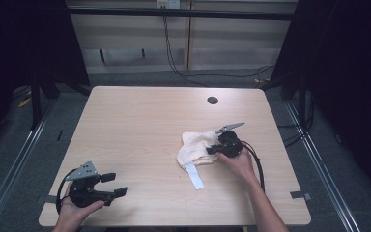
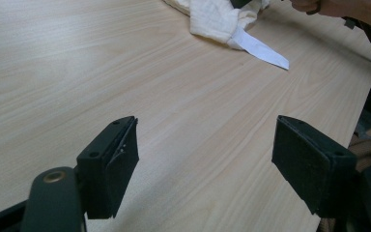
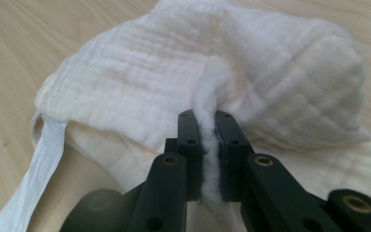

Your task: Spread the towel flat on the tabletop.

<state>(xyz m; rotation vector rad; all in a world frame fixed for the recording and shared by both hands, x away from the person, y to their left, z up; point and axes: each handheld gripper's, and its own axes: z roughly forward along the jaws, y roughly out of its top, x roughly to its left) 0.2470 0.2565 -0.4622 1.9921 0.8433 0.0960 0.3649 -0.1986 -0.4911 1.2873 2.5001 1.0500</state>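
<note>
We see cream cloth [image 1: 196, 147] at 4 o'clock on bench [image 1: 140, 125]: soft, light, limp. Right tongs [image 3: 208, 140] clamped on raised fold; good hold. Left tongs [image 2: 205, 159] apart, empty.

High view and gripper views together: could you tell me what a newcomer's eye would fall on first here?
The crumpled cream cloth right of centre on the wooden table draws the eye first, with a white tag trailing from its near edge. The right gripper has its jaws pinched shut on a fold of it. At the near left corner, the left gripper waits with jaws wide open over bare wood.
</note>
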